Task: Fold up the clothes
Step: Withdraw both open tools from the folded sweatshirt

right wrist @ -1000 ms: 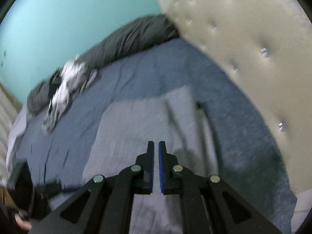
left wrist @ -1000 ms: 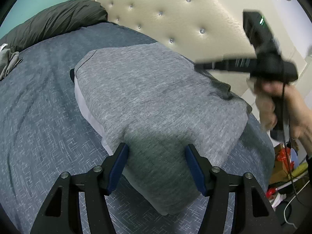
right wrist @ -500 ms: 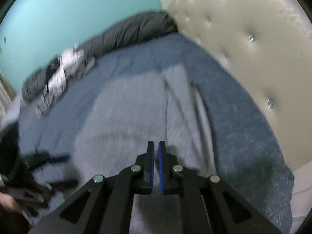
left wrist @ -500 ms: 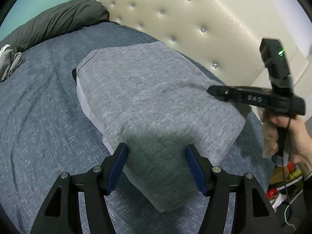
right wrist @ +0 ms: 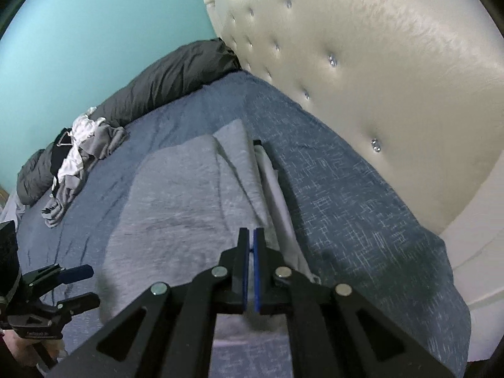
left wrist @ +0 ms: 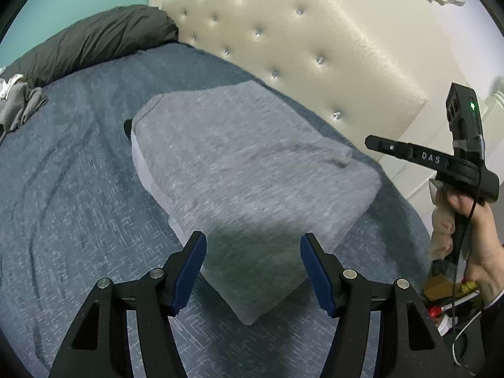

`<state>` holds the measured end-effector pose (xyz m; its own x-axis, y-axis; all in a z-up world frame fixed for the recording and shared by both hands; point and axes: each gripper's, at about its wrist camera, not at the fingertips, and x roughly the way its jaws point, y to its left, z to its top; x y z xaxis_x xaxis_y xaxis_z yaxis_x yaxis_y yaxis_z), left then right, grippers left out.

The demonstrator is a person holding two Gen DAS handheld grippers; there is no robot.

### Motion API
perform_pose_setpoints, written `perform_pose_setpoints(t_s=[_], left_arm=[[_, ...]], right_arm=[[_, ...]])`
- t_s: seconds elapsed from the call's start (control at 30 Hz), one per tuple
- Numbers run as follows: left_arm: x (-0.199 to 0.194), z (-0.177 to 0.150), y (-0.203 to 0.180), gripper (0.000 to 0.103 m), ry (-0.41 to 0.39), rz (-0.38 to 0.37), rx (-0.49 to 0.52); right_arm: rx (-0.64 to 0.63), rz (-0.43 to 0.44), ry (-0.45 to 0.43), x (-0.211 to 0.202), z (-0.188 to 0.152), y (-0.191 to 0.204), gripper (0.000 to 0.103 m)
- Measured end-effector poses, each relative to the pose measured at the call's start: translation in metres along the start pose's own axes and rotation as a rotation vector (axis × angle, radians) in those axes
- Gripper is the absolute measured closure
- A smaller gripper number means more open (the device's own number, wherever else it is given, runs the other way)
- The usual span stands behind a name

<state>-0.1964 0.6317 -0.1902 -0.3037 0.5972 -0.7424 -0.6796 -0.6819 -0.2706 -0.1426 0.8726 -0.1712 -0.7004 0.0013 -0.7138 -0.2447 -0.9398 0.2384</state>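
Note:
A folded grey garment (left wrist: 245,170) lies flat on the blue bedspread (left wrist: 63,208), with a white layer showing along its left edge. My left gripper (left wrist: 253,252) is open and empty, hovering over the garment's near corner. My right gripper (right wrist: 251,236) is shut with nothing between its pads, held above the garment's right edge (right wrist: 195,195). The right gripper also shows at the right of the left wrist view (left wrist: 375,141), off the garment. The left gripper also shows in the right wrist view (right wrist: 80,286), at lower left.
A cream tufted headboard (left wrist: 315,47) runs behind the bed. A dark grey duvet (left wrist: 94,41) lies along the far edge by the teal wall. A heap of unfolded clothes (right wrist: 78,151) sits on the bed's far side. Clutter lies on the floor (left wrist: 453,293) off the bed's right.
My right gripper, shut throughout, swung down and away to the right of the garment. The left gripper stayed open over the near corner.

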Motion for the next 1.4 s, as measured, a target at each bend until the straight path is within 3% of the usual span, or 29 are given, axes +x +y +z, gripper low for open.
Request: perform_pose_setpoints(t_s=[0.67, 0.9, 1.3, 1.4], left_arm=[[-0.120, 0.008, -0.040, 0.031, -0.119, 0.014, 0.058], [-0.168, 0.003, -0.048, 0.028, -0.170, 0.035, 0.076], [-0.239, -0.013, -0.059, 0.021, -0.242, 0.052, 0.092], [-0.254, -0.020, -0.060, 0.020, -0.254, 0.055, 0.095]], right_arm=[[0.034, 0.007, -0.112, -0.107, -0.020, 0.065, 0.099], [0.029, 0.001, -0.180, -0.157, -0.028, 0.095, 0.088], [-0.011, -0.020, -0.243, -0.227, -0.051, 0.145, 0.087], [-0.008, -0.015, -0.253, -0.240, -0.060, 0.155, 0.064]])
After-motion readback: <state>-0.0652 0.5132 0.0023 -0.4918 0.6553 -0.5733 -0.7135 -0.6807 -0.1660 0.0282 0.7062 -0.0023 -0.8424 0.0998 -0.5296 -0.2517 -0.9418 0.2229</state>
